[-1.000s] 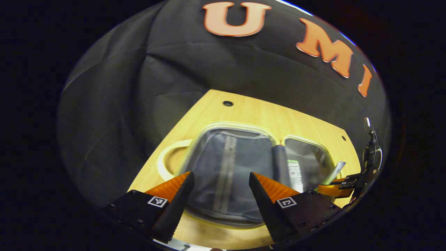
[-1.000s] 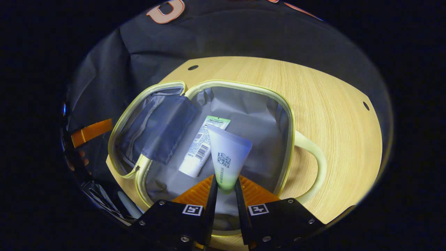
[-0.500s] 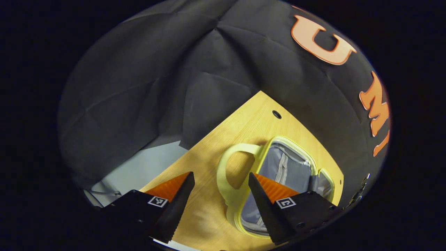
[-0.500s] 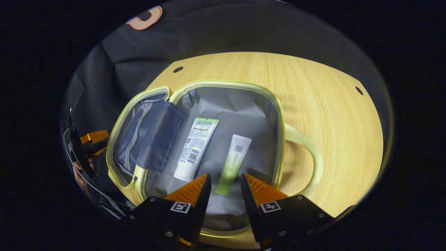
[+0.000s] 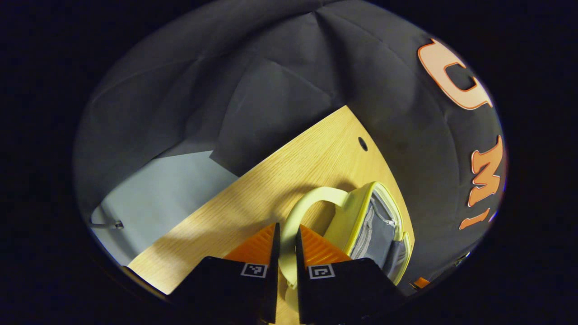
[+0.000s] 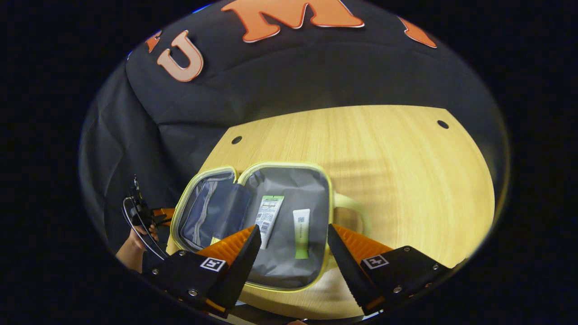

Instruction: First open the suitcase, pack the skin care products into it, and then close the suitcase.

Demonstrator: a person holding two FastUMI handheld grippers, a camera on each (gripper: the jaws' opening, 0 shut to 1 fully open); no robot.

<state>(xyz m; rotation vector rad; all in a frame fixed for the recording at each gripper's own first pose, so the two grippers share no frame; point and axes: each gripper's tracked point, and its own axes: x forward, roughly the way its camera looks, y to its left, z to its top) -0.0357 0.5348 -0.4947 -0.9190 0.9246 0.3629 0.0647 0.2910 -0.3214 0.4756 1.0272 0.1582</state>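
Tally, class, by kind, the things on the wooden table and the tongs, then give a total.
Suitcase: 1
White tube in it: 1
Green tube in it: 1
Tongs, left, shut on the suitcase handle, and right, open: 2
Total: 5

Open suitcase (image 6: 289, 275) on wooden table (image 6: 406, 171)

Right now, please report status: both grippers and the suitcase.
Left gripper shut on pale yellow handle. Right gripper open, above open yellow suitcase. White tube and green tube inside. Nothing blocking.
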